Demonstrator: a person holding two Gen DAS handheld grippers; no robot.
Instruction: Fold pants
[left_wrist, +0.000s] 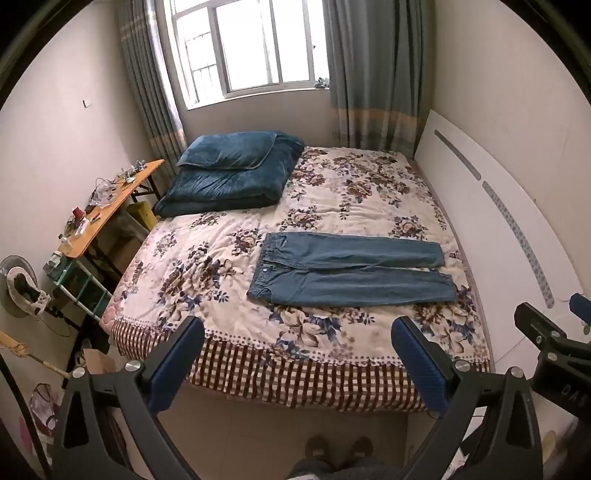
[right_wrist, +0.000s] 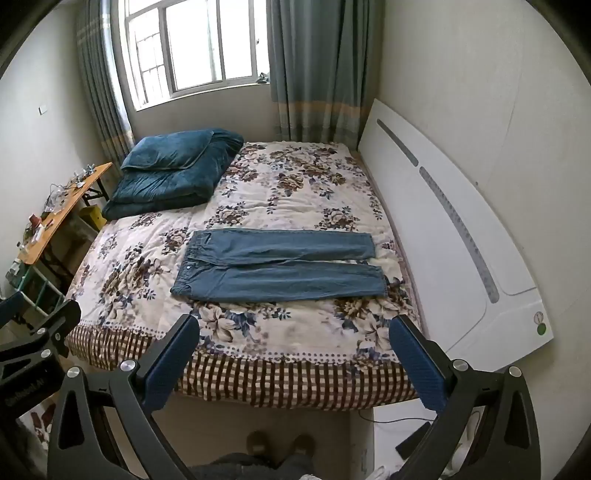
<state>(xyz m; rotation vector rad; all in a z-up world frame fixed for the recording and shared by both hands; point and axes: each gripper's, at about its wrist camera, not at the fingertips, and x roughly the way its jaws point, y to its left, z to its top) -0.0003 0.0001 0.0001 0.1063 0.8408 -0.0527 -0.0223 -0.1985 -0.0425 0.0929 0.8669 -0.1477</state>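
Note:
Blue jeans (left_wrist: 347, 271) lie flat on the floral bed cover (left_wrist: 207, 251), waistband to the left, both legs stretched to the right, side by side. They show the same way in the right wrist view (right_wrist: 280, 267). My left gripper (left_wrist: 297, 328) is open and empty, held above the bed's near edge, well short of the jeans. My right gripper (right_wrist: 293, 326) is open and empty too, at the same distance. The right gripper's body shows at the right edge of the left wrist view (left_wrist: 554, 343).
A folded dark teal blanket with a pillow (left_wrist: 232, 170) lies at the bed's far left. A white headboard (left_wrist: 509, 229) runs along the right. A cluttered wooden side table (left_wrist: 107, 210) and a fan (left_wrist: 22, 288) stand left. The person's feet (left_wrist: 336, 448) are on the floor.

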